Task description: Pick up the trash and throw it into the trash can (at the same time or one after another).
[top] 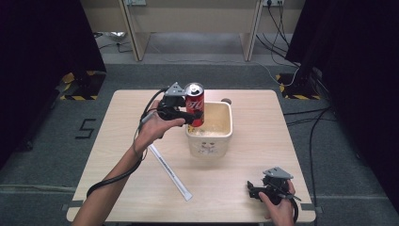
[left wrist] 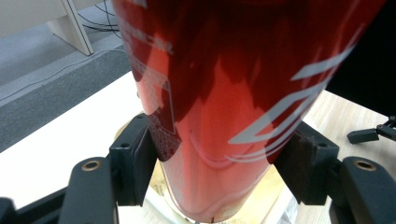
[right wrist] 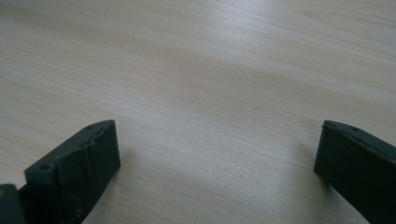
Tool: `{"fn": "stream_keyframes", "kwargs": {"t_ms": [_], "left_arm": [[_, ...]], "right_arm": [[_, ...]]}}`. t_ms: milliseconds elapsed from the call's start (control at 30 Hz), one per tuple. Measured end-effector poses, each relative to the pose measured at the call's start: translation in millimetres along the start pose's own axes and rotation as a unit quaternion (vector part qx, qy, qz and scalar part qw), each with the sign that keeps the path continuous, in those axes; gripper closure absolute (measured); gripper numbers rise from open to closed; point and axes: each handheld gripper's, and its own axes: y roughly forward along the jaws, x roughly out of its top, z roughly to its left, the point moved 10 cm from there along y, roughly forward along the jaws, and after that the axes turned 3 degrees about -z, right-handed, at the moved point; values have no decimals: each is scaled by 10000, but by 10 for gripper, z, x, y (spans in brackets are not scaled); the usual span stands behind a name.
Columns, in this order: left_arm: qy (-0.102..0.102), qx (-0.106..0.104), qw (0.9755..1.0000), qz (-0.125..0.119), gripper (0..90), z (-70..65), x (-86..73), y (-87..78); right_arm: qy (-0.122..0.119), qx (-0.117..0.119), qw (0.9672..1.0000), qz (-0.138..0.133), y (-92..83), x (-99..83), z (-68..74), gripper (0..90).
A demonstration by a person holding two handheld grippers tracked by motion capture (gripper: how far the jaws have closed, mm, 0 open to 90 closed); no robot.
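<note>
Glossy red metal can [left wrist: 219, 93], matt black plastic tongs [left wrist: 219, 163], pale smooth wood-grain table [right wrist: 210, 70].

White strip [top: 170, 172] lying aslant on the desk [top: 235, 188], small dark round thing [top: 226, 100] near the far edge

Bin [top: 210, 141] sits mid-desk [top: 244, 165], blocking the centre. White strip [top: 170, 173] lies diagonally near-left. Left tongs [top: 192, 116] plus can [top: 195, 104] occupy bin's left rim. Far-right and near-centre desk free to pass.
</note>
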Motion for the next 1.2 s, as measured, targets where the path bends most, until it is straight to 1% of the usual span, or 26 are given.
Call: {"fn": "stream_keyframes", "kwargs": {"t_ms": [200, 500, 567, 800, 933, 1033, 1067, 1133, 1167, 1200], "left_arm": [[16, -43, 10000, 31, 342, -43, 10, 125], [14, -98, 9999, 44, 341, -83, -2, 258], [24, -97, 9999, 86, 341, -85, -21, 296], [-10, -118, 9999, 117, 340, -82, -81, 394], [-48, -153, 9997, 176, 339, -72, -155, 447], [6, -165, 9997, 165, 338, -63, -175, 472], [-68, -156, 9996, 208, 338, -67, -211, 486], [-69, -156, 9996, 229, 338, -63, -230, 499], [-10, -150, 9996, 221, 337, -49, -240, 518], [-10, -150, 9996, 221, 337, -49, -240, 518]], "right_arm": [[-6, 2, 10000, -6, 1, 1, 0, 3], [-7, 7, 10000, -14, 2, 2, 3, 2], [-15, 14, 10000, -8, 1, 1, 3, 3], [-28, 20, 10000, -9, 1, 2, 5, 2], [-31, 23, 10000, -10, 1, 2, 6, 2], [-30, 24, 10000, -11, 1, 2, 6, 2], [-33, 25, 10000, -11, 1, 2, 6, 2], [-34, 25, 10000, -10, 1, 2, 6, 3], [-38, 30, 10000, -9, 1, 2, 8, 2], [-38, 30, 10000, -9, 1, 2, 8, 2]]}}
